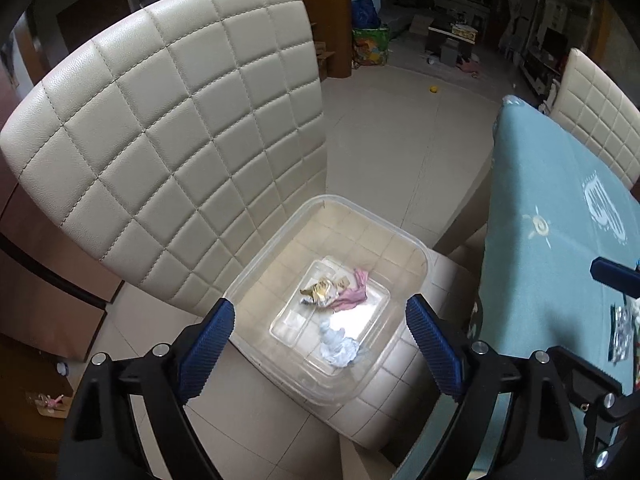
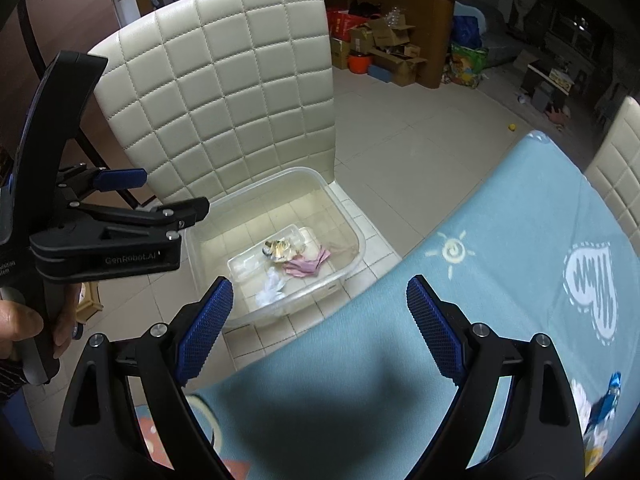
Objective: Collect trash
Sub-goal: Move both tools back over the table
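Observation:
A clear plastic bin (image 1: 404, 240) (image 2: 352, 236) sits on the seat of a cream quilted chair (image 1: 168, 140) (image 2: 224, 92). Inside lie a clear tray (image 1: 292, 320), a gold crumpled wrapper (image 1: 320, 291) (image 2: 280, 250), a pink wrapper (image 1: 354, 294) (image 2: 306, 266) and a white crumpled tissue (image 1: 340, 346) (image 2: 272, 288). My left gripper (image 1: 320, 346) (image 2: 156, 194) is open and empty, above the bin. My right gripper (image 2: 320, 328) is open and empty, over the table's edge. A blue-and-white wrapper (image 2: 604, 412) lies on the table at right; a silvery wrapper (image 1: 622, 332) shows in the left wrist view.
The table with a light blue cloth (image 1: 552, 216) (image 2: 500, 280) stands right of the chair. A second cream chair (image 1: 600, 116) (image 2: 624, 168) is at the far side. Tiled floor (image 1: 400, 128) lies beyond, with boxes and bags (image 2: 392, 48) by a wooden cabinet.

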A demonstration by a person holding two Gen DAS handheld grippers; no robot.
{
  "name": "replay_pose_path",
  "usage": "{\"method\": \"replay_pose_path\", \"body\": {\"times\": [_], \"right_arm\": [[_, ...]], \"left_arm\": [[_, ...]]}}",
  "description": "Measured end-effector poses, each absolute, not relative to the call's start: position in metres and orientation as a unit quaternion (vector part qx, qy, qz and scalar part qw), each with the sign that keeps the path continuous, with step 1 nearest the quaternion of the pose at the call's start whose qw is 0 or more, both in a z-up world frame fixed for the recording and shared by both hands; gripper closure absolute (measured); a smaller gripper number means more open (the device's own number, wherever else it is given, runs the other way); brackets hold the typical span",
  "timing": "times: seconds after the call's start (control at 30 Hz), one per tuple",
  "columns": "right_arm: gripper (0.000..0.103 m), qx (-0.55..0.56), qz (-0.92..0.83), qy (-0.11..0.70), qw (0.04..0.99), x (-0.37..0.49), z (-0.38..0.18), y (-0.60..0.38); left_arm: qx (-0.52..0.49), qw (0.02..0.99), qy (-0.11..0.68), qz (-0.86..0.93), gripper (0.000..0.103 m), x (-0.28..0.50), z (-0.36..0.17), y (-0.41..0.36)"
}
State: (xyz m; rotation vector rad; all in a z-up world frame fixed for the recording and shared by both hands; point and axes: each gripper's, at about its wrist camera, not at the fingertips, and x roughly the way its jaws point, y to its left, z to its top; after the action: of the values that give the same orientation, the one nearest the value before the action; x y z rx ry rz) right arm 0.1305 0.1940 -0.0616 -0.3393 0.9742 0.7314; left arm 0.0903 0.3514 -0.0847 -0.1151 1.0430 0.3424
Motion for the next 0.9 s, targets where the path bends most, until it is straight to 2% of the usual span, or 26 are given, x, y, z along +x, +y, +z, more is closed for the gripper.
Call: {"method": "replay_pose_path", "body": {"times": [0.27,0.6,0.77,0.9], "right_arm": [[0.015,-0.138,0.315,0.457,0.820,0.107,-0.051,0.145],[0.015,-0.101,0.266,0.469,0.837,0.077,-0.052,0.066],[0.015,-0.099,0.226,0.468,0.848,0.061,-0.055,0.021],[0.015,-0.096,0.182,0.465,0.861,0.047,-0.055,-0.025]], "left_arm": [[-0.043,0.861,0.485,0.147,0.018,0.071,-0.067,0.318],[-0.027,0.860,0.479,0.173,0.018,0.054,-0.052,0.312],[-0.016,0.860,0.495,0.125,0.018,0.052,-0.056,0.262],[0.005,0.858,0.508,0.075,0.018,0.049,-0.061,0.194]]}}
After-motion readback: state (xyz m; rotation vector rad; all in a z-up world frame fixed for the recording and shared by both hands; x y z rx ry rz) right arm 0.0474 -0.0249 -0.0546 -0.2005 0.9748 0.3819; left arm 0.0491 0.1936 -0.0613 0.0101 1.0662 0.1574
